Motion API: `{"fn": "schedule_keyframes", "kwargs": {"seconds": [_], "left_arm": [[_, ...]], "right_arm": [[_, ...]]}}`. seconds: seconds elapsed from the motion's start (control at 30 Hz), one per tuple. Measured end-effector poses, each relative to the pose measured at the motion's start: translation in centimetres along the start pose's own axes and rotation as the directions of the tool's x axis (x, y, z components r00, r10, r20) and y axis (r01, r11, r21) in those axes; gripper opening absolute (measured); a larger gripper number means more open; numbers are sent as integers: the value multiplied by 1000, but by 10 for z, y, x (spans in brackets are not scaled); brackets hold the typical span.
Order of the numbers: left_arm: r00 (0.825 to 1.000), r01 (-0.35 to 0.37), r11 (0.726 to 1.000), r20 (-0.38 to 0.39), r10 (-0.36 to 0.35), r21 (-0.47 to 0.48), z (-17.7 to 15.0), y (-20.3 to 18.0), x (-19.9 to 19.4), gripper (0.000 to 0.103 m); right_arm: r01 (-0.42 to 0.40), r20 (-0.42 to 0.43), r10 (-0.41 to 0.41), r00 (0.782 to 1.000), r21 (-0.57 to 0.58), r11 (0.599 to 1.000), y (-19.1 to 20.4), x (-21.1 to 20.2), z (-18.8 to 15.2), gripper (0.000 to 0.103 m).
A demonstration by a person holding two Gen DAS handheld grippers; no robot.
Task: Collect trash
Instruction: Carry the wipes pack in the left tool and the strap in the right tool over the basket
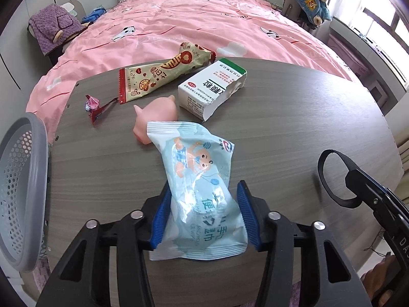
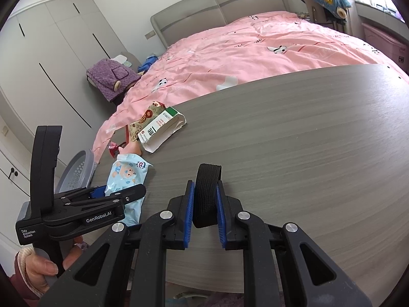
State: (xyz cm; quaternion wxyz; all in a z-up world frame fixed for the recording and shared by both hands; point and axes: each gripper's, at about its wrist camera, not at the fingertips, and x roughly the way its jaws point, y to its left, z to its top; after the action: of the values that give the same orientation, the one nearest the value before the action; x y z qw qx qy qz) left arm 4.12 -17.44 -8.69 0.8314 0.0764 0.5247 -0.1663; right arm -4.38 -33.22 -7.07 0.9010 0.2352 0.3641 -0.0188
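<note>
My left gripper (image 1: 203, 192) is shut on a light blue wet-wipe packet (image 1: 199, 179), its blue pads pressing both sides; the packet also shows in the right wrist view (image 2: 127, 176). My right gripper (image 2: 205, 192) is shut on a black elastic band (image 2: 206, 194), seen as a loop in the left wrist view (image 1: 332, 176). On the grey wooden table (image 1: 294, 128) lie a torn white medicine box (image 1: 213, 89), a long beige snack wrapper (image 1: 163, 74), a small red candy wrapper (image 1: 95, 106) and a pink rubber pig toy (image 1: 153, 117).
A grey perforated waste basket (image 1: 23, 192) stands off the table's left edge, also seen in the right wrist view (image 2: 76, 171). A pink bed (image 1: 191, 25) lies behind the table. A purple coat (image 1: 53, 28) sits on a stool at the far left.
</note>
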Motion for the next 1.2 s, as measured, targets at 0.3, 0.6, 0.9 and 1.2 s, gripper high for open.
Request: {"fn": "schedule_keyframes", "kwargs": {"seconds": [0.3, 0.6, 0.9, 1.2], "left_arm": [[998, -3, 1000, 69, 3, -4, -5, 14, -28, 46], [980, -62, 998, 185, 67, -33, -6, 47, -67, 46], [961, -101, 989, 246, 125, -107, -13, 106, -92, 46], [950, -141, 971, 249, 187, -191, -31, 180, -101, 46]], "right_arm": [[8, -3, -8, 1000, -28, 1000, 14, 1, 2, 17], [-6, -11, 5, 1000, -94, 996, 53, 9, 7, 17], [-46, -24, 43, 999, -172, 984, 110, 26, 12, 17], [-111, -83, 93, 992, -256, 960, 183, 58, 13, 17]]}}
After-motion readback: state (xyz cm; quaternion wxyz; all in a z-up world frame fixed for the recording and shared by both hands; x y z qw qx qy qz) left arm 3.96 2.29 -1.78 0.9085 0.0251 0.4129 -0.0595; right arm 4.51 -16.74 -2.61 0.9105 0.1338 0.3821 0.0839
